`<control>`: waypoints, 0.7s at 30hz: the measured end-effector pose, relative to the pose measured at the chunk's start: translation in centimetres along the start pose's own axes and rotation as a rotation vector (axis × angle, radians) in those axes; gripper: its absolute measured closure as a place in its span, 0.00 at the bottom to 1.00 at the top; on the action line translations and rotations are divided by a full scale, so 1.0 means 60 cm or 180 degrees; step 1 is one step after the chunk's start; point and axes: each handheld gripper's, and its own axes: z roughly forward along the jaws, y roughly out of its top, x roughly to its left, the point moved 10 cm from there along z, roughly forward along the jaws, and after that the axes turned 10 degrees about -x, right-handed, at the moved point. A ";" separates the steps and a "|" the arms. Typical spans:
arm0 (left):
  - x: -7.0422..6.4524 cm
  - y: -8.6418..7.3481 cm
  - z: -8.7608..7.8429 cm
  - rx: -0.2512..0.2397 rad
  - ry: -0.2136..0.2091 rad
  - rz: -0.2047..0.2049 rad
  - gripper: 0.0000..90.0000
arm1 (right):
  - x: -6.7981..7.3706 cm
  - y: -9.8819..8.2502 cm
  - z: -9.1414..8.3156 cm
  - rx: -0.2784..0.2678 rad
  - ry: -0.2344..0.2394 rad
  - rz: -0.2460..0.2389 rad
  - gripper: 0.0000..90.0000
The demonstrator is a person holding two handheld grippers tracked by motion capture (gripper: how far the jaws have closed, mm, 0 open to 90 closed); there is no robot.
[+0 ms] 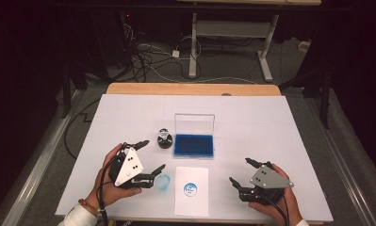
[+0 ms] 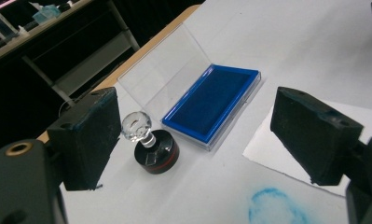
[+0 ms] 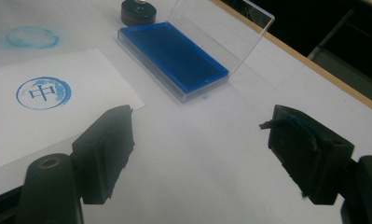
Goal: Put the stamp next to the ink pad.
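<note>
A round black stamp (image 1: 164, 139) (image 2: 153, 149) (image 3: 138, 12) with a clear glass knob stands upright on the white table cover, just left of a blue ink pad (image 1: 193, 145) (image 2: 211, 105) (image 3: 172, 56) in a clear case with its lid raised. In front of the pad lies a white paper sheet (image 1: 191, 190) (image 3: 39, 109) bearing a round blue stamp print (image 1: 190, 189) (image 3: 44, 92). My left gripper (image 1: 151, 154) (image 2: 193, 140) is open, nothing between its jaws, a little short of the stamp. My right gripper (image 1: 240, 172) (image 3: 200, 154) is open and empty at the front right.
A smeared blue ink ring (image 1: 163, 181) (image 2: 274, 207) (image 3: 32, 36) marks the table cover left of the sheet. The wooden table edge (image 1: 192, 88) runs along the far side, with a desk frame and cables on the floor beyond.
</note>
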 end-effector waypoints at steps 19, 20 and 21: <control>0.010 -0.070 -0.023 0.0204 0.0129 -0.0019 0.18 | -0.006 -0.004 -0.003 0.0012 -0.0067 0.0004 0.25; 0.012 -0.075 -0.023 0.0225 0.0138 -0.0018 0.18 | -0.007 -0.004 -0.003 0.0014 -0.0070 0.0011 0.25; 0.013 -0.078 -0.024 0.0238 0.0156 -0.0023 0.18 | -0.007 -0.005 -0.003 0.0016 -0.0070 0.0013 0.25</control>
